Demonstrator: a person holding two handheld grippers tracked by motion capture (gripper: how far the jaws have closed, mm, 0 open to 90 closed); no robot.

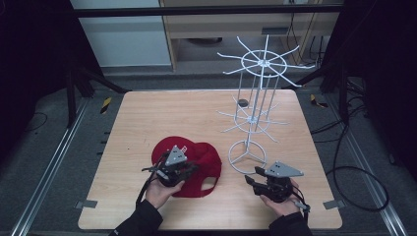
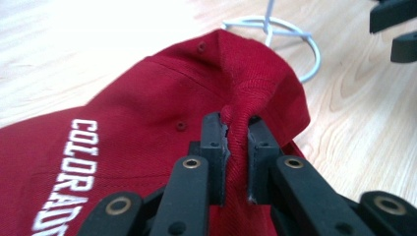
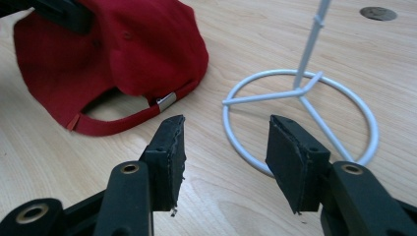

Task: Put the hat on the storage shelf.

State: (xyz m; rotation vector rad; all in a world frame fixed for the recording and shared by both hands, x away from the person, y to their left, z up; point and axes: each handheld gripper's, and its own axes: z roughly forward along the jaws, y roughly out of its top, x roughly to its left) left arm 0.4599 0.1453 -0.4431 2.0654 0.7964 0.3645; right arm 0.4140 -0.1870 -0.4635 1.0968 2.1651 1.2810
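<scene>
Near the front edge of the tabletop, left of centre, a red cap [image 1: 196, 164] lies on the wood, and the left gripper [image 1: 173, 169] sits over its crown. Seen from the left gripper view, its two black jaws are closed on a pinched fold of the cap's [image 2: 147, 123] fabric, close to the crown's top, with white lettering along the cap's left side. Right of the cap, the right gripper [image 1: 255, 182] hovers near the front edge, jaws spread wide and holding nothing. From the right gripper view, those jaws point toward the gap between the cap's rear strap [image 3: 123, 120] and the rack's round base [image 3: 300, 118]; the strap, with a small metal clasp, faces this gripper and lies just beside it to the left. A white wire rack [image 1: 255, 93] stands on the right half of the tabletop, its base ring just beside the cap's right side and its hooked arms fanning out at two levels above. The cap lies left of the rack, so any lift toward a hook would likely travel right and up. The left gripper already has the cap; the right one is nearer the rack and the strap. Bare wood lies open behind the cap toward the back edge, and a small dark disc [image 1: 242, 103] sits on the table behind the rack's pole.
</scene>
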